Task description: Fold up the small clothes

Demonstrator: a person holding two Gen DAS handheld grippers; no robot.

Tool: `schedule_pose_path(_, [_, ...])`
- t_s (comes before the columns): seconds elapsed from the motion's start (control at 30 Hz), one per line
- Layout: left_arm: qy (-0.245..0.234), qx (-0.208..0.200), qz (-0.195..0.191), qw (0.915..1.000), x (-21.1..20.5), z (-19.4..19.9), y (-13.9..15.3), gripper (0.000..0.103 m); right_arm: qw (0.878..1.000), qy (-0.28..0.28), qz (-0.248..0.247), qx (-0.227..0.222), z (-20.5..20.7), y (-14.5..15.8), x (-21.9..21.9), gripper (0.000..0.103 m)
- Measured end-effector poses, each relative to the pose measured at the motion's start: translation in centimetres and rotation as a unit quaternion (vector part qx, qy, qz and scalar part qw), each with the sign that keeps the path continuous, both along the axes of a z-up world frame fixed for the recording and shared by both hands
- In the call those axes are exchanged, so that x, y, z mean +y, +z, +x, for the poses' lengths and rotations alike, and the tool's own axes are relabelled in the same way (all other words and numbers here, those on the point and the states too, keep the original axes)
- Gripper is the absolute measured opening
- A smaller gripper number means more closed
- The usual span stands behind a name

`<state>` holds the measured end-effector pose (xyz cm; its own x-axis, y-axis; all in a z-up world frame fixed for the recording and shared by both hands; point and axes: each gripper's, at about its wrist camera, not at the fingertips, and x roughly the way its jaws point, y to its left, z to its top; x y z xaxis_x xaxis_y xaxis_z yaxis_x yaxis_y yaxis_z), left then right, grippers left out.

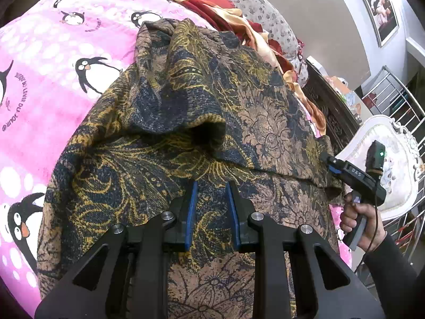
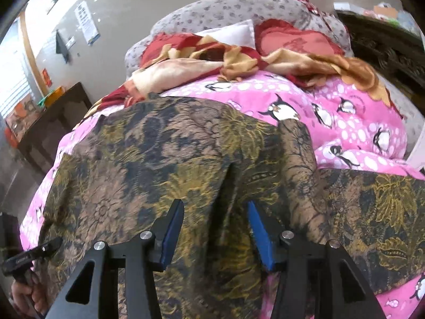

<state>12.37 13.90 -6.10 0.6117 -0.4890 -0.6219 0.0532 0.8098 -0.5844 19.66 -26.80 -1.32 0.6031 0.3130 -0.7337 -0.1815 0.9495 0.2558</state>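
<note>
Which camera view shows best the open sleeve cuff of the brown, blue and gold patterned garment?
The left wrist view: the sleeve cuff faces the camera, its dark opening visible. In the right wrist view the garment shows, but no cuff opening can be made out.

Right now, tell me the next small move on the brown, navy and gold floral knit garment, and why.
Probably close the right gripper on the garment's near edge: its jaws stand open over the cloth, and a sleeve already lies folded across the body on the pink penguin blanket.
</note>
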Motion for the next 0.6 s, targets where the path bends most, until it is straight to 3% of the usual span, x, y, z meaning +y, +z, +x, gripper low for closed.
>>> schedule_pose_path(0.07, [0.000,0.000,-0.001,1.0000,0.0,0.0,0.0,0.021,0.998,0.040,0.050,0.015,0.4,-0.6,0.0,0.048])
schedule_pose_path(0.13, [0.000,0.000,-0.001,1.0000,0.0,0.0,0.0,0.021,0.995,0.062,0.073,0.013,0.3,-0.6,0.2,0.038])
schedule_pose_path(0.2, [0.000,0.000,0.000,1.0000,0.0,0.0,0.0,0.021,0.993,0.066,0.093,0.026,0.3,-0.7,0.2,0.010])
schedule_pose_path(0.27, [0.000,0.000,-0.001,1.0000,0.0,0.0,0.0,0.021,0.996,0.042,0.079,0.017,0.1,-0.3,-0.3,0.004])
schedule_pose_path(0.6, [0.000,0.000,-0.002,1.0000,-0.1,0.0,0.1,0.021,0.998,-0.048,-0.043,0.027,-0.8,-0.4,-2.9,0.003])
